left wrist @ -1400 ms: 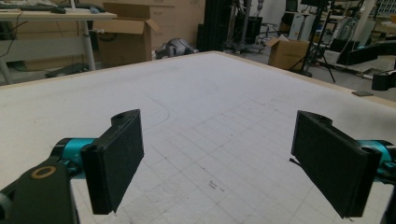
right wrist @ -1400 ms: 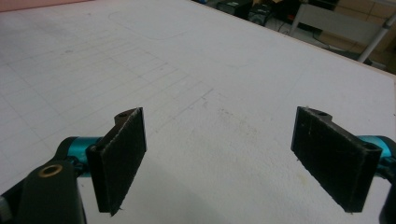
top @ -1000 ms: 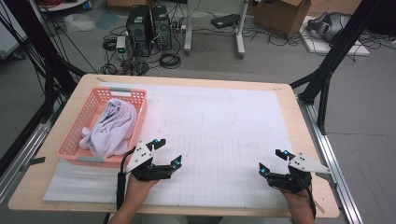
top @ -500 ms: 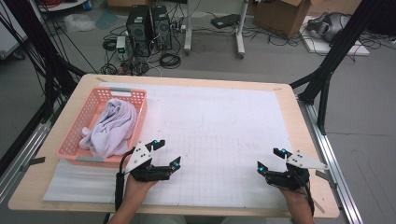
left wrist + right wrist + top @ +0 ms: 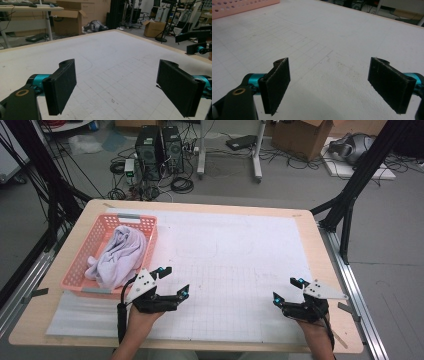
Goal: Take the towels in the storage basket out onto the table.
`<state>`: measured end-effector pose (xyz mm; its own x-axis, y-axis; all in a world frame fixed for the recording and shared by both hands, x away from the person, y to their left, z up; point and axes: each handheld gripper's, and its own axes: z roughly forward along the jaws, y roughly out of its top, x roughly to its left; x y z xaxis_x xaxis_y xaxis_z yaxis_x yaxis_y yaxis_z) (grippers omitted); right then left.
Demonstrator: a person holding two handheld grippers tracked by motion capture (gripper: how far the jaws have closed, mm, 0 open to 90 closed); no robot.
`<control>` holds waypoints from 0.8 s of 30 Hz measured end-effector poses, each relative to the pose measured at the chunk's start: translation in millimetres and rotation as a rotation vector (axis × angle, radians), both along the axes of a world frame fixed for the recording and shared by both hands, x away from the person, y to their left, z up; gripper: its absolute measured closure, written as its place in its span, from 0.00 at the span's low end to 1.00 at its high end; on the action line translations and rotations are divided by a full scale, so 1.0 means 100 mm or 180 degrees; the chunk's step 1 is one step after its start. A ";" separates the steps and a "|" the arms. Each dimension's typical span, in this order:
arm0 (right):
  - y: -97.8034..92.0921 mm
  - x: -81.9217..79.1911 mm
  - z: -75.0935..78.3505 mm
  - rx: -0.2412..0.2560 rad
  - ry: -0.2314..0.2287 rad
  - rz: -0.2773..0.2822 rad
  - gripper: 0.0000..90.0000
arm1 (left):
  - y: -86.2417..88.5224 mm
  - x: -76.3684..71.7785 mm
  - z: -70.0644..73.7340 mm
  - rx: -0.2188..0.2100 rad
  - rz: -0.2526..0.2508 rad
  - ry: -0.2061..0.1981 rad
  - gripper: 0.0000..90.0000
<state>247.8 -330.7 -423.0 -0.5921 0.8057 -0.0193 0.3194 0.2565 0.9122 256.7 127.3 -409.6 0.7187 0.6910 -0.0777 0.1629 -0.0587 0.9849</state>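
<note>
Left gripper [image 5: 170,281], jaws apart and empty, just beside basket [image 5: 75,270] holding crumpled cloth [image 5: 117,257], forward-left of it. Right gripper [image 5: 290,290], likewise apart, well away across table [image 5: 240,250].

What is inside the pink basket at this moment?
A crumpled pale cloth lies inside the basket, covering most of its floor. Anything beneath the cloth is hidden. Both grippers, left and right, are open and apart from it.

Honestly no text, label, brand or number here is readable. The white sheet [image 5: 235,265] on the counter only has faint grid lines and outlines.
</note>
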 end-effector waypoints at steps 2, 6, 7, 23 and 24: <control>-0.01 0.00 0.01 0.0004 -0.0016 -0.0006 0.19 | 0.01 -0.01 0.04 0.0017 0.0009 -0.0001 0.18; -0.01 0.01 0.01 0.0024 -0.0016 -0.0009 0.19 | 0.02 -0.01 0.13 0.0035 0.0023 -0.0023 0.19; -0.01 0.01 0.01 0.0024 -0.0016 -0.0009 0.19 | 0.03 -0.01 0.16 0.0018 0.0033 -0.0045 0.19; -0.05 -0.03 0.01 0.0036 0.0022 -0.0022 0.19 | 0.63 0.29 0.67 0.0032 0.0321 -0.0063 0.19; -0.05 -0.03 0.01 0.0038 0.0026 -0.0023 0.19 | 0.67 0.32 0.67 0.0063 0.0362 -0.0060 0.19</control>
<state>244.5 -335.3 -421.6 -0.5864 0.8100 -0.0048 0.3287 0.2433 0.9126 288.4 194.0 -342.2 0.6367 0.7694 -0.0506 0.1511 -0.0602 0.9867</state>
